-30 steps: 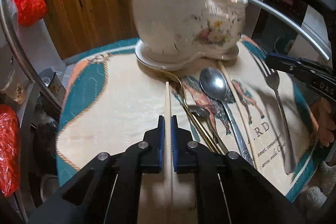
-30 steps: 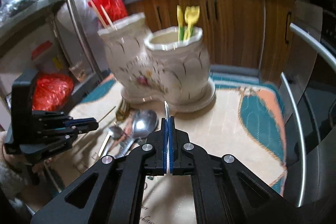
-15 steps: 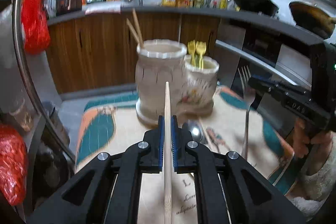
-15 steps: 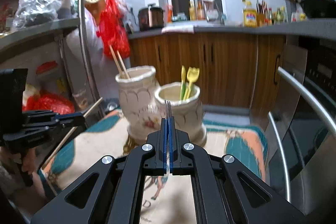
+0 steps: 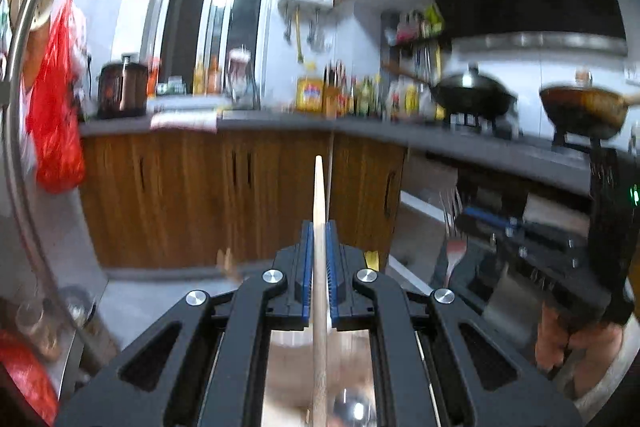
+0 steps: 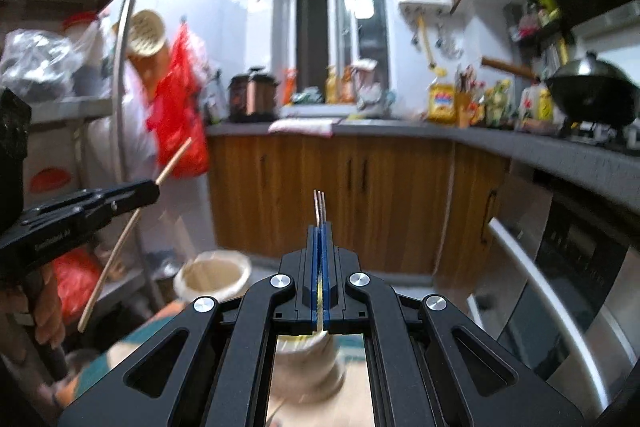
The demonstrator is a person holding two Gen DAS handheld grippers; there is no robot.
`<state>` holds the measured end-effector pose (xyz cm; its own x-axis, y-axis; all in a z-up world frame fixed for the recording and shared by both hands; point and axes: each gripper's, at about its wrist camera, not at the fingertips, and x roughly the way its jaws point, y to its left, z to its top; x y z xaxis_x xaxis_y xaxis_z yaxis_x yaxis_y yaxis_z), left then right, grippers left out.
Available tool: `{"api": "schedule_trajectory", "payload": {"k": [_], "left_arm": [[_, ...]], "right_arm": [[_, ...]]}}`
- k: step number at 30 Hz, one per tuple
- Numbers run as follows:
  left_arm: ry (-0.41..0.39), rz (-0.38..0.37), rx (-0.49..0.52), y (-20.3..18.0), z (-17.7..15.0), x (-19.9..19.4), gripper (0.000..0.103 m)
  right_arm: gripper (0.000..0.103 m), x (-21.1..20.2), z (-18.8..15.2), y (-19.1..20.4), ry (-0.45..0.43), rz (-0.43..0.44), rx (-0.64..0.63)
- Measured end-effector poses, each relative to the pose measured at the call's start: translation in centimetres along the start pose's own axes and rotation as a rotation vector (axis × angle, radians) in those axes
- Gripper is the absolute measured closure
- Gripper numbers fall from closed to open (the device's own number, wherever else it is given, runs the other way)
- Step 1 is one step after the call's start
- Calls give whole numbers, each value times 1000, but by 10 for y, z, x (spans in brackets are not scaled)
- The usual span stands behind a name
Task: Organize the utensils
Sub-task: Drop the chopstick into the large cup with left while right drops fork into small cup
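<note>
Both tools have risen from the tabletop above the ceramic holder (image 6: pixel 212 273): the left gripper (image 5: pixel 319 239) clamps a chopstick (image 5: pixel 319 211), the right gripper (image 6: pixel 320 247) pinches a fork (image 6: pixel 319 205), both probably ready for dropping in.

Showing only low in the right wrist view: a printed table mat (image 6: pixel 152 331), running cream in the middle and turning teal and orange toward its edge. Standing on it, just beside each other: an open cream ceramic pot (image 6: pixel 212 275) and a nearer, blurred second pot (image 6: pixel 304 363). Lying on the mat, in the left wrist view: a blurred spoon bowl (image 5: pixel 348 411).
</note>
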<state>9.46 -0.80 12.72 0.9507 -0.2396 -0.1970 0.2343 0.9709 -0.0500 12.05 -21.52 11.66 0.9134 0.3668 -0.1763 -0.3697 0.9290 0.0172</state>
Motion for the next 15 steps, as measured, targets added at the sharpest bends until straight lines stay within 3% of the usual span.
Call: {"api": "schedule_trajectory", "payload": {"k": [7,15], "left_arm": [[-122,57,-33,4,30,55,97],[-138,119,30,1,20,100,97]], "right_arm": [[101,23,22,-20,-80,-117,22],[101,51,8,-19,-108,-145,-20]]}}
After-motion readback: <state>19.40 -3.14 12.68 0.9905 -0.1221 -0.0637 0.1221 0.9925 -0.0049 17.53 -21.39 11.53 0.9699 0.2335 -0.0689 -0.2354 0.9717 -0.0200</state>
